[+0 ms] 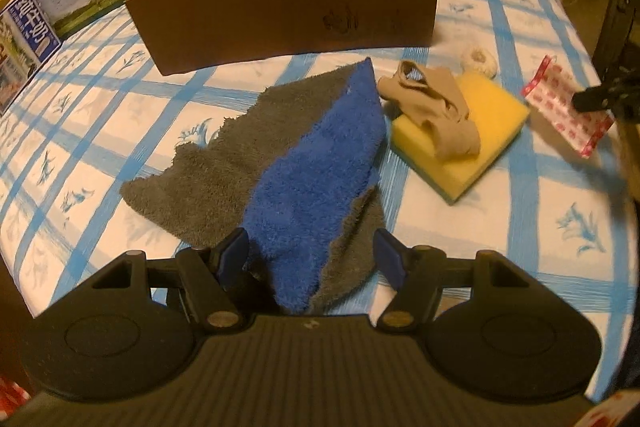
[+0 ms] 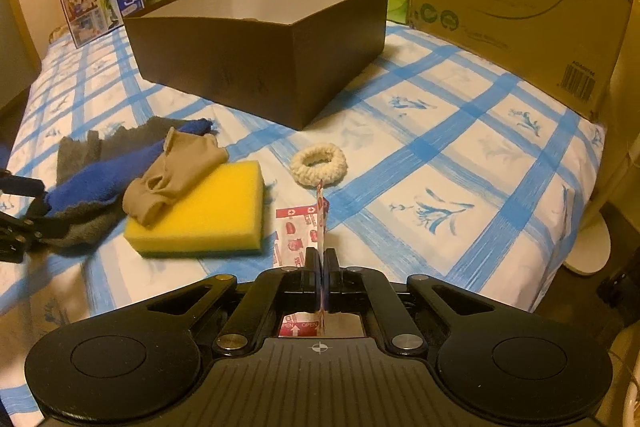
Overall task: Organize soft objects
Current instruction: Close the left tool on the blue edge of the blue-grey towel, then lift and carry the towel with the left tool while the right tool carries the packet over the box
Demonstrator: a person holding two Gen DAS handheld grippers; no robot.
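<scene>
The right gripper (image 2: pixel 321 259) has its jaws pressed together on a thin red-and-white packet (image 2: pixel 295 233), which stands edge-on between the fingers and runs straight ahead toward 12 o'clock in the right wrist view. The move to come, as a judgement, is to carry this packet to the dark brown box (image 2: pixel 256 63), which lies from 11 to 12 o'clock of the right gripper, well beyond the cream knitted ring (image 2: pixel 319 164) that sits just past the packet's far tip. The box is open at the top, its near corner pointing toward the gripper, and its pale inside wall shows; whether anything lies in it cannot be told.

The left gripper (image 1: pixel 308 251) stands wide open and holds nothing. The grey and blue towel (image 1: pixel 280 163) lies between its blue pads (image 1: pixel 234 251), not pinched, with its long axis running from the jaws up toward 1 o'clock. So the left hand is the nearer one to the towel, and the right hand to the packet.

At 2 o'clock of the left gripper a yellow sponge (image 1: pixel 476 131) rests on the blue-checked cloth (image 1: pixel 520 227), with a crumpled beige stocking (image 1: pixel 436 111) draped across its top. The sponge lies just beside the towel's right edge. The towel looks thick and fluffy, partly folded so the blue side lies over the grey; it will likely sag and unfold when lifted.
</scene>
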